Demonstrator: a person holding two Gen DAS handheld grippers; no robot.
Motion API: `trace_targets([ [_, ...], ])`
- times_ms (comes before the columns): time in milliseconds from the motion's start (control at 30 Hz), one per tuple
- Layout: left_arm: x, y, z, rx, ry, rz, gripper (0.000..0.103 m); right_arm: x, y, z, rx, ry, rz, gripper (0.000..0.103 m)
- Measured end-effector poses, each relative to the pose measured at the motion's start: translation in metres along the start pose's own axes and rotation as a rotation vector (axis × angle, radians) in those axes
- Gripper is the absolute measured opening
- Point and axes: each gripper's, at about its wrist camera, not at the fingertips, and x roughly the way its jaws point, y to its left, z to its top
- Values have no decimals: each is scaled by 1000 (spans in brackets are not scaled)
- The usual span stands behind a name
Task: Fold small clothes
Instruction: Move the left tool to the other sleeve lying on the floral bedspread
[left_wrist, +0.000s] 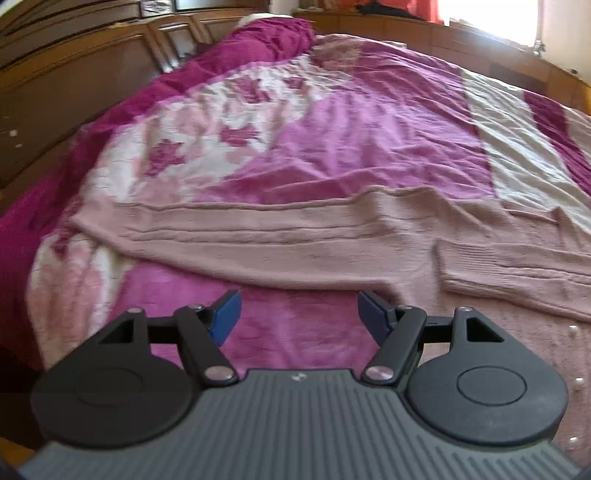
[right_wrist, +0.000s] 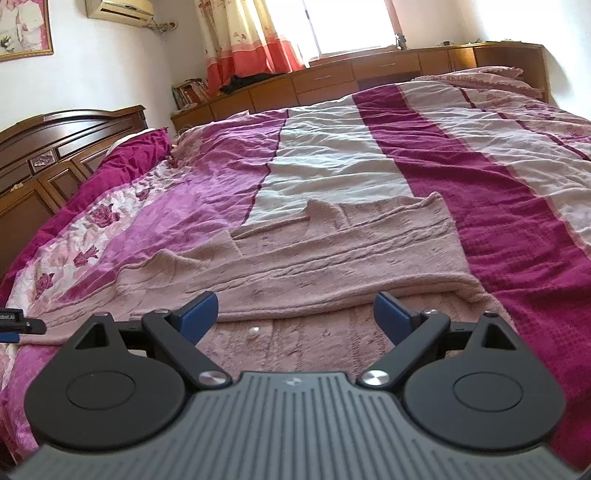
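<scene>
Here, two handheld grippers hover over a bed (right_wrist: 461, 192) covered in a magenta, pink and white bedspread, with a pale pink knitted cardigan (left_wrist: 295, 240) spread across it.

On the left, the left gripper (left_wrist: 297, 314) has its jaws standing apart, with nothing between the blue pads; only magenta bedspread shows in the gap. The cardigan lies just ahead of these jaws and to their right. A folded-over sleeve or panel runs as a long band crosswise, left to right, in front of the pads. A ribbed cuff or hem (left_wrist: 517, 284) sits ahead and to the right, and small pearl-like buttons (left_wrist: 573, 328) trail down the far right, beside the gripper body.

On the right, the right gripper (right_wrist: 295, 317) also has its jaws apart and holds nothing. The knit lies directly beneath and ahead of these jaws, its folded band again running crosswise. One white button (right_wrist: 255, 331) sits just inside the left pad.

Judging by this, the right gripper is nearer the garment's body, the left nearer its sleeve end; the next fold probably needs a grasp on the near edge.

At the right view's far left edge, a dark device (right_wrist: 16, 320) carries white lettering, partly cut off, ending in "obot.AI".
</scene>
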Motion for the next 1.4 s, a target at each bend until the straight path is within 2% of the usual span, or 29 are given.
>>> trace_targets([
  [133,-2,27,1,-35,-4,54,72,2,5,-4,-11,16,5,95],
  [300,5,54,2,-98,0,80,72,12,7,-13,-17,55,-7,95],
  [667,59,99,9,-300,17,55,72,37,6,-25,-25,141,-64,95],
  [833,89,113,11,-374,51,54,72,47,7,-32,-31,179,-71,95],
  [1067,107,113,14,-367,58,40,72,56,7,-45,-55,187,-85,96],
  [1233,120,115,18,-376,68,20,72,61,11,-47,-64,194,-97,100],
  [1400,135,113,18,-345,82,24,75,65,14,-50,-68,194,-107,102],
])
